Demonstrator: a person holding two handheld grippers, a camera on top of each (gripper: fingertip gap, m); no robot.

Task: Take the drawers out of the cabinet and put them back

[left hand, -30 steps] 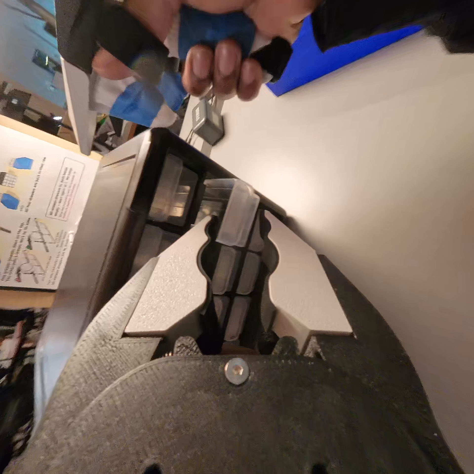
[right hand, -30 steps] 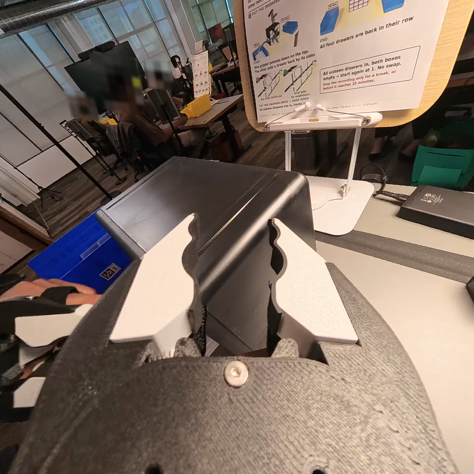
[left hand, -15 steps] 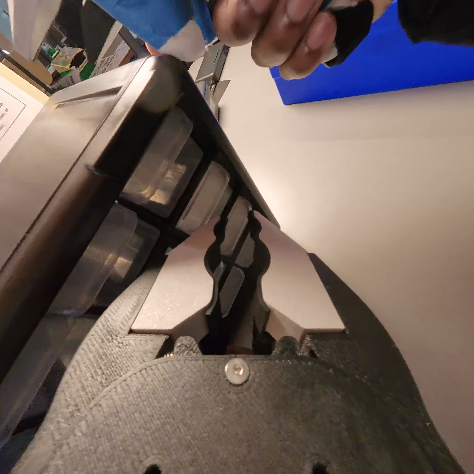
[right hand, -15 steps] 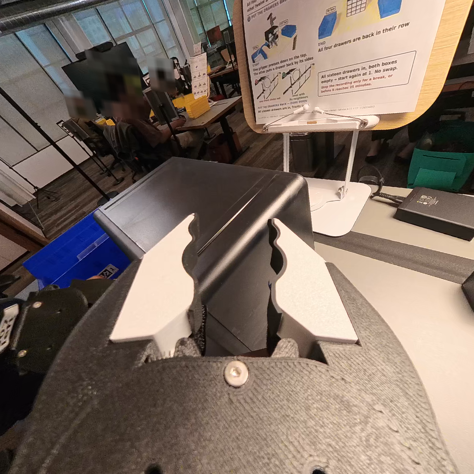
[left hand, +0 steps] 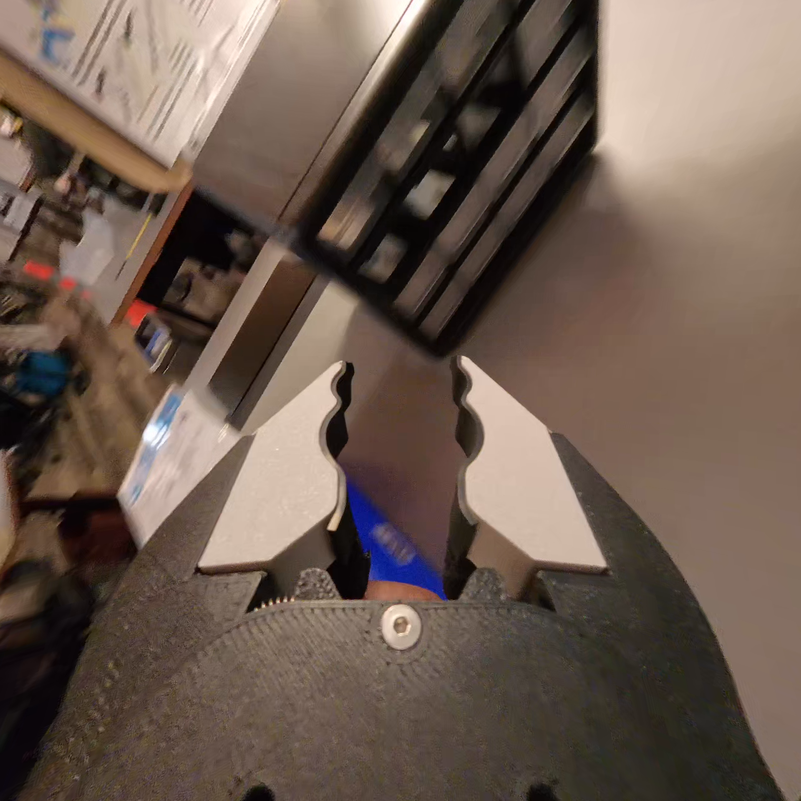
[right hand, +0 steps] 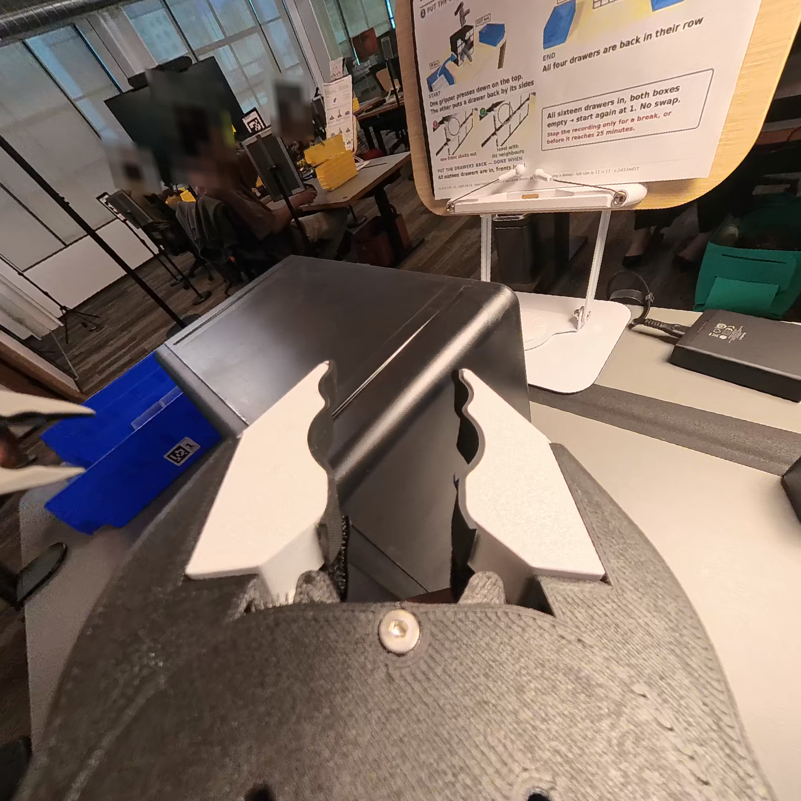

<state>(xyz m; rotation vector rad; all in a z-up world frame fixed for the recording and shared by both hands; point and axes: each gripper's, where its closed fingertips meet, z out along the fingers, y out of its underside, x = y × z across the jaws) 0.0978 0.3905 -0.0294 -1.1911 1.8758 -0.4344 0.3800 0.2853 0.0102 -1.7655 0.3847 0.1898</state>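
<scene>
Left wrist view: your left gripper has its fingers spread with only bare table between them; the cabinet fills the upper centre of the frame, just beyond the tips, its open face turned toward you and tilted; the drawers are too blurred to single out. In the right wrist view your right gripper stands spread over the cabinet's top edge at mid frame, clamping nothing. The left is nearer the drawer fronts; my guess is it approaches along the drawers' depth.
</scene>
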